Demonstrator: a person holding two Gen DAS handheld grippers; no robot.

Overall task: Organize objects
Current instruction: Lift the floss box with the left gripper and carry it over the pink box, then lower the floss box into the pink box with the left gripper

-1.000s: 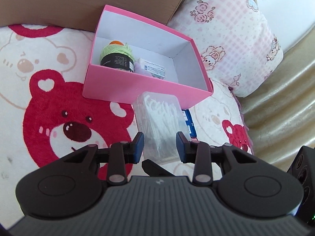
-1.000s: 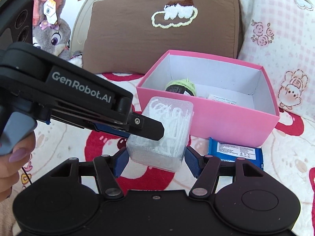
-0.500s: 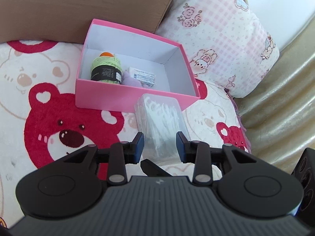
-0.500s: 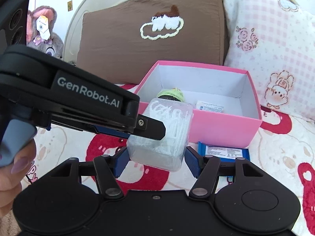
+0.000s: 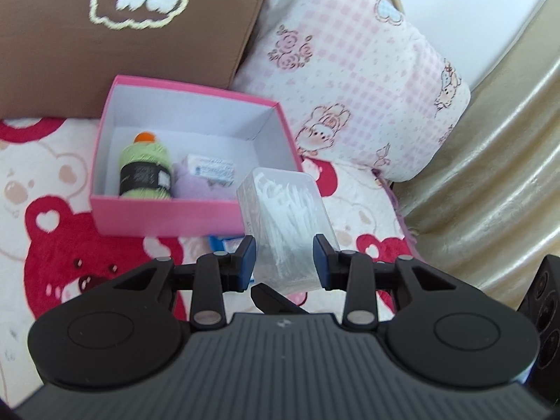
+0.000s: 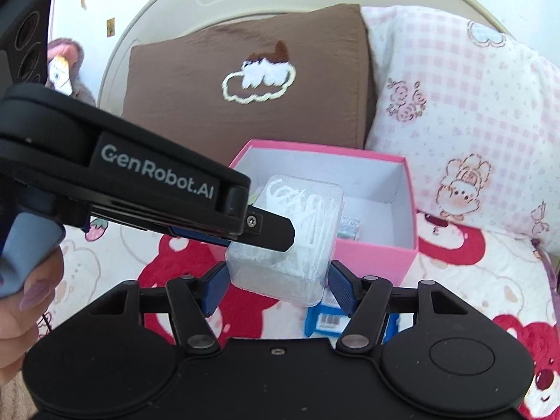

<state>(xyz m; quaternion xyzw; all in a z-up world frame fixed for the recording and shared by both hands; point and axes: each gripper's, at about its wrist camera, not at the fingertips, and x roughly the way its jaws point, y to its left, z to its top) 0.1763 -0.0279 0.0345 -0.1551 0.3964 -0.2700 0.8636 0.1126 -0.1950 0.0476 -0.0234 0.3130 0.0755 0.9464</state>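
Both grippers clamp the clear floss-pick box: my right gripper pinches its near end, my left gripper its sides. Pink box sits just ahead, yarn inside; a blue packet, I think, lies below.

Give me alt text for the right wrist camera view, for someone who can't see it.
A clear plastic box of white floss picks is held above a bear-print blanket by the right gripper at its near end, with the left gripper clamping it from the left. Behind it sits an open pink box; a blue packet lies in front, and pillows behind.
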